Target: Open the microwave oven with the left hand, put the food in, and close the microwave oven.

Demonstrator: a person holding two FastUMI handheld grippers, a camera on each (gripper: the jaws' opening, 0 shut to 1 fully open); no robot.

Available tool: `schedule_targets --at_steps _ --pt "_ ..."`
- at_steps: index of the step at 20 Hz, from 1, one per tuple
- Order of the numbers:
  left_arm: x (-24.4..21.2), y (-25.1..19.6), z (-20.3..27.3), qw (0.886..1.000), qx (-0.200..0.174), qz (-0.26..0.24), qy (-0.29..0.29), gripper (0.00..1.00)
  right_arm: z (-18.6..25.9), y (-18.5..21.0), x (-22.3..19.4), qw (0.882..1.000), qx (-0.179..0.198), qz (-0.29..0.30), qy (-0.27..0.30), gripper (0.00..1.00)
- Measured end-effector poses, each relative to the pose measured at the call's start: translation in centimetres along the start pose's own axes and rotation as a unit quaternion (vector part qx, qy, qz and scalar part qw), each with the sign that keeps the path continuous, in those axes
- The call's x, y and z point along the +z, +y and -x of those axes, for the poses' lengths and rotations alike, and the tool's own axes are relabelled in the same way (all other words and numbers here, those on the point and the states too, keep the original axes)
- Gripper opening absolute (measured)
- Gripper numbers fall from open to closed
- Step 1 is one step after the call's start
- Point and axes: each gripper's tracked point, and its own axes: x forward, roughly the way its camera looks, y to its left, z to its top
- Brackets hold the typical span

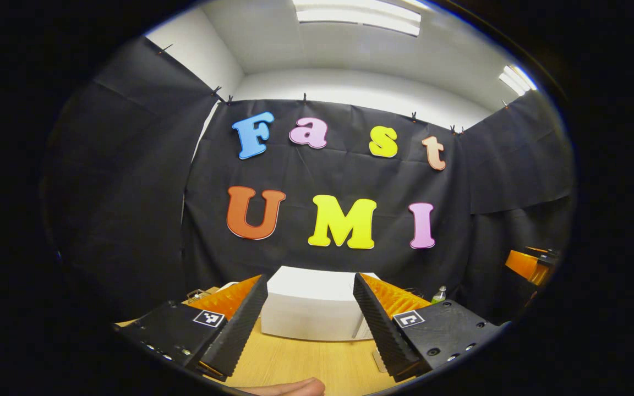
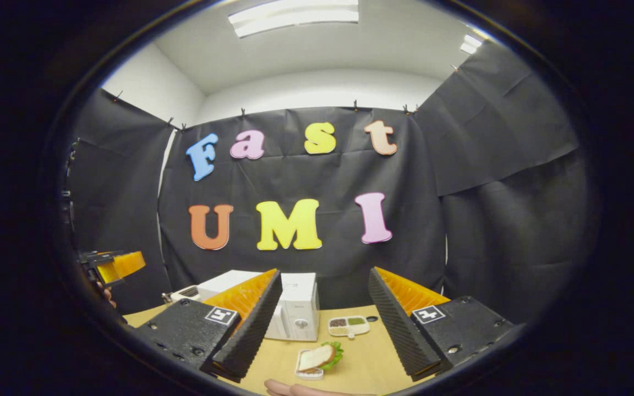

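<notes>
While we are holding both tools above the light wooden tabletop (image 2: pixel 366 357), the left gripper (image 1: pixel 310 324) is standing with its jaws spread wide and empty, framing the white box-shaped microwave oven (image 1: pixel 311 308), whose door is sitting closed. In the right gripper view, we are seeing that oven (image 2: pixel 295 308) left of centre, a small white divided dish of condiments (image 2: pixel 348 325) just beside it, and the sandwich with green lettuce on its white tray (image 2: pixel 317 360) nearer us. The right gripper (image 2: pixel 322 330) is likewise gaping, grasping nothing.
</notes>
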Motion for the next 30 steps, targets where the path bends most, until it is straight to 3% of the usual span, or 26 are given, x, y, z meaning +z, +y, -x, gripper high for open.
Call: schedule_targets --at_steps 1,2,5,6,7,11,16,18,19,20,21,22,25,26,29,30 --pt "-0.5 -0.4 -1.1 1.0 -0.002 0.003 -0.001 0.95 -0.2 -0.5 -0.1 1.0 -0.006 0.002 -0.004 1.0" --pt "-1.1 -1.0 -2.1 1.0 -0.004 0.006 -0.001 0.95 -0.4 -1.1 -0.2 1.0 -0.011 0.003 -0.008 0.91" --pt "-3.2 -2.5 -5.6 1.0 0.001 0.01 0.004 0.95 -1.0 -3.1 -0.7 1.0 -0.027 0.005 -0.015 0.91" --pt "-4.3 -3.0 -6.9 1.0 0.003 0.011 0.009 0.95 -1.2 -3.7 -0.9 0.999 -0.03 0.006 -0.015 1.0" --pt "-5.4 -3.7 -8.3 1.0 0.003 0.014 0.016 0.95 -1.4 -4.2 -1.3 0.999 -0.031 0.005 -0.013 0.91" --pt "-11.1 -7.2 -13.3 0.998 -0.02 0.019 0.056 0.95 -2.5 -5.8 -3.1 1.0 -0.029 0.006 0.003 0.91" --pt "-17.9 -9.4 -17.8 0.995 -0.018 -0.023 0.093 0.95 -4.1 -7.7 -5.8 0.999 -0.03 0.004 0.025 0.91" --pt "-20.1 -10.6 -18.9 0.994 -0.029 -0.031 0.104 0.95 -4.8 -8.4 -7.2 0.999 -0.03 0.004 0.04 0.92" --pt "-21.1 -11.0 -19.5 0.993 -0.033 -0.035 0.111 0.95 -5.0 -8.7 -7.8 0.999 -0.029 0.004 0.045 1.0" --pt "-22.0 -11.2 -19.8 0.992 -0.032 -0.036 0.117 0.96 -5.3 -9.0 -8.3 0.998 -0.028 0.002 0.05 0.92" --pt "-22.9 -11.5 -20.1 0.992 -0.033 -0.035 0.121 0.96 -5.6 -9.3 -8.9 0.998 -0.028 -0.001 0.055 0.91" --pt "-23.7 -11.7 -20.4 0.991 -0.034 -0.034 0.125 0.95 -5.9 -9.6 -9.4 0.998 -0.029 -0.003 0.06 1.0" --pt "-26.4 -12.4 -21.7 0.99 -0.035 -0.035 0.135 0.96 -6.1 -10.2 -10.5 0.997 -0.024 -0.008 0.069 1.0" --pt "-27.5 -12.6 -22.0 0.989 -0.034 -0.038 0.141 0.96 -6.0 -10.3 -10.6 0.997 -0.022 -0.008 0.068 0.92" --pt "-29.9 -13.0 -22.6 0.987 -0.037 -0.038 0.154 0.95 -5.6 -11.4 -10.5 0.998 -0.023 -0.007 0.055 1.0" --pt "-29.8 -12.9 -22.5 0.987 -0.029 -0.045 0.149 0.95 -5.5 -11.9 -10.5 0.998 -0.026 -0.005 0.05 0.91"
